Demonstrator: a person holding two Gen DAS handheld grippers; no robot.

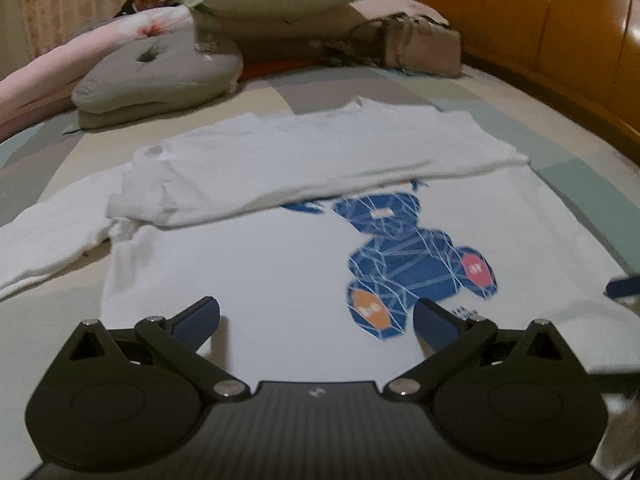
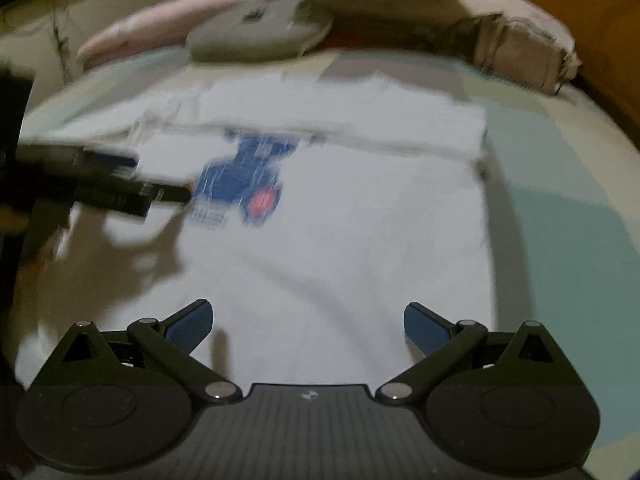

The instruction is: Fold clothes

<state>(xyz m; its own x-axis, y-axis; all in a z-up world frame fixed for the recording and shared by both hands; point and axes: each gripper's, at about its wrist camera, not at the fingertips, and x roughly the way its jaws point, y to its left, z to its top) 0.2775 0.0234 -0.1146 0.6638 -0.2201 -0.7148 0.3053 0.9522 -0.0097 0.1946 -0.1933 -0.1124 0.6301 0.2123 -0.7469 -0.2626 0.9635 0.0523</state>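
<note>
**White long-sleeved shirt with blue bear print lay flat on bed, both grippers empty**

The white long-sleeved cotton shirt (image 1: 248,264) lay spread on the pale patchwork bedspread (image 1: 580,168). The left gripper (image 1: 316,316) hovered over its hem, jaws spread wide, gripping nothing. The right gripper (image 2: 308,322) hung likewise, wide apart and empty. One sleeve (image 1: 320,168) was folded across the chest, partly covering the blue geometric bear print (image 1: 404,252). Beyond sat a grey tufted cushion (image 1: 160,76) and a beige handbag (image 1: 416,48).

Bear print (image 1: 416,256) head hidden under folded sleeve (image 1: 304,168).
</note>
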